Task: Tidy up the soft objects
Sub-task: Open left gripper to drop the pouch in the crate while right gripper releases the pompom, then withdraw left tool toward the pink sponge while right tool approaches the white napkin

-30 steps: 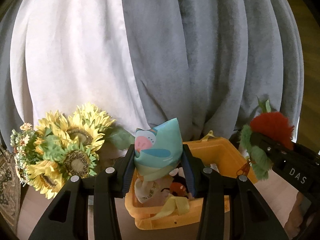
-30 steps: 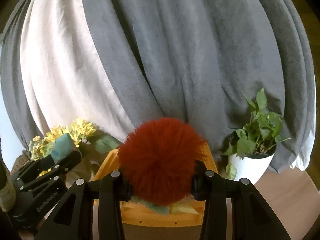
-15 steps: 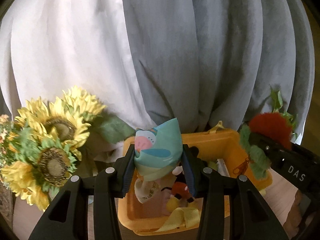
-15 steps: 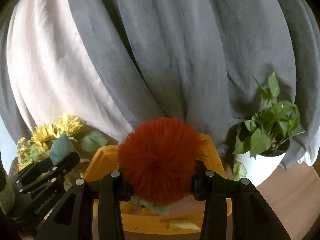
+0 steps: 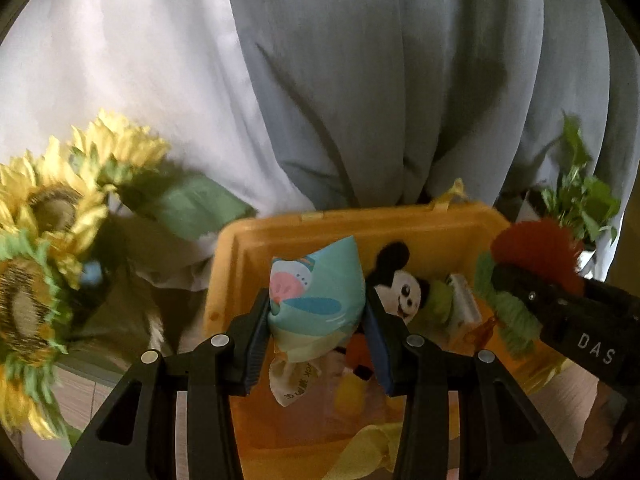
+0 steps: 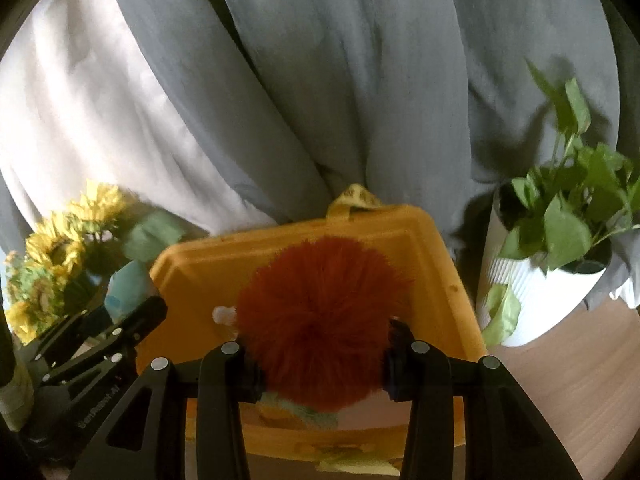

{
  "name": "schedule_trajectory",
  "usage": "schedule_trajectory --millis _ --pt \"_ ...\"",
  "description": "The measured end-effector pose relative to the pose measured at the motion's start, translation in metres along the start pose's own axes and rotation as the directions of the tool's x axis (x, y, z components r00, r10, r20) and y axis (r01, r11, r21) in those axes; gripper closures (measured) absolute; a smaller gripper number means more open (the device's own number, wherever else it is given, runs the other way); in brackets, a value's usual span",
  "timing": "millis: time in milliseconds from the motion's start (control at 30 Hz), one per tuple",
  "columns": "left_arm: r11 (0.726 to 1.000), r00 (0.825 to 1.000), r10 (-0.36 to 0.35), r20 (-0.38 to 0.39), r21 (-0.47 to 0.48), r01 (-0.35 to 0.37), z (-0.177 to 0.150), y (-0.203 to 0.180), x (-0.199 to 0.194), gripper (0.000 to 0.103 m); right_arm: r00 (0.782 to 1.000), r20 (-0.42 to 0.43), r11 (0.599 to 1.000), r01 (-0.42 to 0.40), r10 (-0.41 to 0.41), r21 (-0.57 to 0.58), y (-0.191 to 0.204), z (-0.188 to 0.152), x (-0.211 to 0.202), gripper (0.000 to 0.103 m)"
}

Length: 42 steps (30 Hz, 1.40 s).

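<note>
My left gripper (image 5: 316, 312) is shut on a teal printed soft pouch (image 5: 314, 294) and holds it over the left part of an orange bin (image 5: 360, 226). A black-and-white mouse plush (image 5: 400, 284) and other soft items lie in the bin. In the right wrist view my right gripper (image 6: 320, 356) is shut on a fluffy red pom-pom toy (image 6: 316, 320) with green yarn below it, above the same orange bin (image 6: 448, 280). The pom-pom (image 5: 536, 252) and right gripper also show at the right of the left wrist view, and the left gripper (image 6: 120, 332) at the left of the right wrist view.
Artificial sunflowers (image 5: 44, 248) stand left of the bin. A white pot with a green leafy plant (image 6: 556, 272) stands to its right on the wooden surface (image 6: 568, 380). Grey and white curtains (image 6: 320, 80) hang close behind.
Both grippers have come forward and down over the bin with their toys still held. The bin now looks larger, and its contents, including the mouse plush, show more fully.
</note>
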<state>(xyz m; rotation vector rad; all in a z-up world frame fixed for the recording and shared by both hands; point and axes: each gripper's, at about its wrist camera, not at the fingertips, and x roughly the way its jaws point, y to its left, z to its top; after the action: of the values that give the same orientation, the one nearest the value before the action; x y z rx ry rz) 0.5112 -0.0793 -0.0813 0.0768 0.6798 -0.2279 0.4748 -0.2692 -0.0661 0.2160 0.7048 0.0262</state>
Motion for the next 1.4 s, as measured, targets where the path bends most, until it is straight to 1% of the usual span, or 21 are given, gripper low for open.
schedule_trajectory --millis 100,167,233,267,300,333,400,433,567,700,967,1200,1300,1400 --pt "1.000 0.999 -0.005 -0.033 0.001 0.005 -0.002 -0.001 0.009 0.059 0.999 -0.033 1.000 0.007 -0.006 0.005 -0.002 -0.002 0.008 0.058" --pt "1.000 0.999 -0.005 -0.041 -0.005 0.005 -0.002 -0.001 0.012 0.057 0.998 -0.055 1.000 0.009 -0.008 0.010 -0.004 -0.004 0.013 0.058" --pt "1.000 0.999 -0.007 -0.043 -0.005 0.007 -0.002 -0.001 0.012 0.051 0.997 -0.079 1.000 0.005 -0.004 0.017 -0.005 -0.005 0.018 0.057" --pt "1.000 0.999 -0.006 -0.042 -0.003 0.006 -0.002 -0.002 0.012 0.046 0.996 -0.093 1.000 -0.001 0.004 0.028 -0.006 -0.005 0.020 0.055" --pt "1.000 0.999 -0.005 -0.039 -0.003 0.005 -0.002 -0.002 0.012 0.044 0.995 -0.099 0.999 -0.003 0.007 0.037 -0.007 -0.005 0.022 0.050" --pt "1.000 0.999 -0.003 -0.037 -0.001 0.003 -0.002 -0.002 0.011 0.044 0.995 -0.104 0.999 -0.006 0.011 0.047 -0.009 -0.005 0.022 0.048" --pt "1.000 0.999 0.001 -0.037 -0.001 -0.001 -0.002 -0.003 0.009 0.038 0.995 -0.103 0.999 -0.006 0.012 0.053 -0.009 -0.005 0.022 0.045" --pt "1.000 0.999 -0.001 -0.035 -0.003 0.000 -0.002 -0.002 0.008 0.037 0.995 -0.101 0.999 -0.004 0.010 0.052 -0.009 -0.006 0.021 0.043" --pt "1.000 1.000 -0.004 -0.029 -0.016 0.004 -0.003 -0.002 0.003 0.034 0.997 -0.082 0.999 -0.003 0.006 0.046 -0.008 -0.005 0.014 0.039" --pt "1.000 1.000 0.001 -0.012 -0.019 -0.001 -0.002 -0.002 -0.009 0.032 0.999 -0.052 0.999 0.009 -0.006 0.041 -0.009 -0.004 0.003 0.038" --pt "0.999 0.998 0.030 0.046 -0.015 -0.030 -0.002 -0.004 -0.046 0.028 0.999 0.008 0.999 0.036 -0.036 0.013 -0.006 -0.003 -0.025 0.038" --pt "1.000 0.995 0.019 0.099 -0.007 -0.018 -0.007 -0.006 -0.081 0.026 0.996 0.065 0.998 0.067 -0.067 0.008 -0.001 -0.009 -0.061 0.038" --pt "1.000 0.993 0.012 0.115 -0.002 -0.012 -0.009 -0.008 -0.093 0.025 0.993 0.085 0.997 0.079 -0.080 0.011 0.001 -0.012 -0.075 0.034" --pt "1.000 0.991 0.006 0.131 0.003 -0.007 -0.012 -0.009 -0.104 0.025 0.989 0.106 0.995 0.098 -0.099 0.012 0.002 -0.017 -0.090 0.034"
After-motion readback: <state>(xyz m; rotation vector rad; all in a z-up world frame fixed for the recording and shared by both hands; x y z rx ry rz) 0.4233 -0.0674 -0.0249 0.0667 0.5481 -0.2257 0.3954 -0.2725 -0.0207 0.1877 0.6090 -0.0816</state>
